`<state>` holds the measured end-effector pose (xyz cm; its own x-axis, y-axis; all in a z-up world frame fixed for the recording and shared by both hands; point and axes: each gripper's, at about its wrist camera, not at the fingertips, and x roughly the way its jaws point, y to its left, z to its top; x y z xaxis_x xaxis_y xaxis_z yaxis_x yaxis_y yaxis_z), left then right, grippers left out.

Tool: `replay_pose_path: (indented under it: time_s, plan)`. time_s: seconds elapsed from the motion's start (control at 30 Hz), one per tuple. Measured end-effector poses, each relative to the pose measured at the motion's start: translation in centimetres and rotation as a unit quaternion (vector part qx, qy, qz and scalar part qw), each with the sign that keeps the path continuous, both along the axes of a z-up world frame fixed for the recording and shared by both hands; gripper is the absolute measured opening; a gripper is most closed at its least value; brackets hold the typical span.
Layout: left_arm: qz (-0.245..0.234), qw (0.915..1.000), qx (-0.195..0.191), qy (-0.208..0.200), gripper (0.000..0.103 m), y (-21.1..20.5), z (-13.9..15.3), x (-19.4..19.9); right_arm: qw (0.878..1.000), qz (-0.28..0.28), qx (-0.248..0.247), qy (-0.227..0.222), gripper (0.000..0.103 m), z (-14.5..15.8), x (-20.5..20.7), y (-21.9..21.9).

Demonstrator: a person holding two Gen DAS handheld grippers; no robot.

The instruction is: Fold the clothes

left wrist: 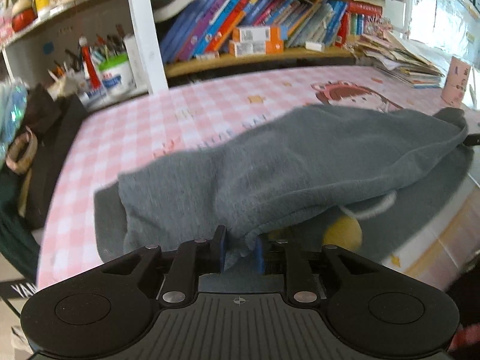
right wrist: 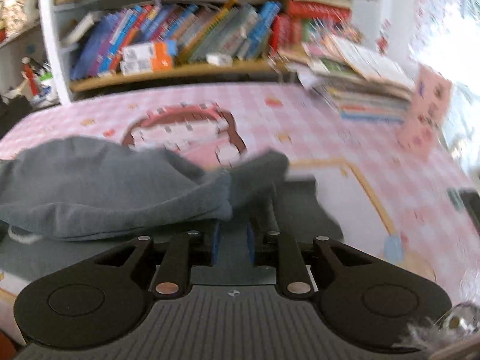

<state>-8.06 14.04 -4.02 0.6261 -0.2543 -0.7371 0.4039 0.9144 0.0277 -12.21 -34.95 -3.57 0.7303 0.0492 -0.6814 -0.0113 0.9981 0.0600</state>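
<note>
A grey sweatshirt (left wrist: 300, 162) lies across the pink checked table cover (left wrist: 126, 138), its top layer lifted in a long fold. My left gripper (left wrist: 240, 253) is at the fold's near left corner. That corner hangs loosely between the blue pads (left wrist: 259, 255), which stand slightly apart. In the right wrist view the same sweatshirt (right wrist: 90, 186) spreads to the left. My right gripper (right wrist: 233, 240) stands slightly open just behind the fold's right end (right wrist: 225, 198), and only the lower layer shows through its gap. A yellow print (left wrist: 345, 234) peeks out under the fold.
A bookshelf (left wrist: 255, 24) full of books lines the back of the table. A pile of books and papers (right wrist: 366, 90) and a pink cup (left wrist: 456, 81) stand at the back right. Pen pots (left wrist: 111, 69) and a dark bag (left wrist: 45, 138) sit at the left.
</note>
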Motion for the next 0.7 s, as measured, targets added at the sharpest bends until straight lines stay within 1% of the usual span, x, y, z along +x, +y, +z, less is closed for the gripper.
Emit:
replay_pose_path:
  time_s: [0.03, 0.1, 0.17, 0.23, 0.27, 0.33, 0.4, 0.47, 0.5, 0.57, 0.6, 0.63, 0.67, 0.7]
  plan:
    - [0.001, 1.0000, -0.005, 0.006, 0.024, 0.1, -0.2, -0.2, 1.000, -0.010, 0.005, 0.010, 0.027, -0.3, -0.4, -0.2]
    - [0.006, 0.9998, -0.014, 0.012, 0.028, 0.4, -0.4, -0.6, 0.999, -0.028, 0.031, 0.029, 0.034, -0.6, -1.1, -0.8]
    - [0.010, 0.9995, -0.024, 0.019, 0.034, 0.6, -0.6, -1.0, 0.995, -0.039, 0.071, 0.050, 0.037, -0.8, -1.6, -1.5]
    - [0.016, 0.9989, -0.036, 0.026, 0.036, 1.1, -0.6, -1.2, 0.990, -0.053, 0.115, 0.061, 0.047, -0.7, -1.8, -2.1]
    - [0.022, 0.9983, -0.046, 0.030, 0.038, 1.4, -0.6, -1.3, 0.987, -0.061, 0.138, 0.063, 0.049, -0.5, -1.8, -2.4]
    - [0.037, 0.9959, -0.070, 0.043, 0.042, 2.1, -0.6, -1.3, 0.975, -0.088, 0.195, 0.056, 0.056, -0.2, -1.6, -3.1]
    - [0.051, 0.9928, -0.092, 0.058, 0.046, 2.7, -0.7, -1.2, 0.960, -0.117, 0.249, 0.042, 0.059, 0.1, -1.1, -3.7]
    - [0.065, 0.9888, -0.113, 0.073, 0.047, 3.2, -1.0, -1.1, 0.943, -0.151, 0.297, 0.024, 0.059, 0.1, -0.2, -4.3]
    - [0.070, 0.9874, -0.119, 0.077, 0.047, 3.3, -1.0, -1.0, 0.931, -0.171, 0.321, 0.020, 0.059, -0.2, 0.3, -4.6]
    - [0.075, 0.9856, -0.129, 0.078, 0.047, 3.4, -0.9, -1.1, 0.903, -0.217, 0.371, 0.024, 0.055, -1.1, 1.5, -5.2]
    - [0.077, 0.9839, -0.141, 0.078, 0.047, 3.4, -0.7, -1.1, 0.889, -0.237, 0.390, 0.030, 0.047, -1.5, 2.2, -5.4]
    - [0.079, 0.9819, -0.154, 0.077, 0.048, 3.5, -0.5, -1.2, 0.881, -0.251, 0.398, 0.041, 0.039, -1.9, 2.8, -5.5]
    - [0.082, 0.9795, -0.167, 0.077, 0.051, 3.7, -0.4, -1.3, 0.881, -0.256, 0.394, 0.051, 0.029, -1.9, 3.5, -5.5]
    - [0.086, 0.9779, -0.174, 0.077, 0.052, 3.8, -0.3, -1.4, 0.886, -0.256, 0.382, 0.060, 0.019, -1.7, 4.0, -5.4]
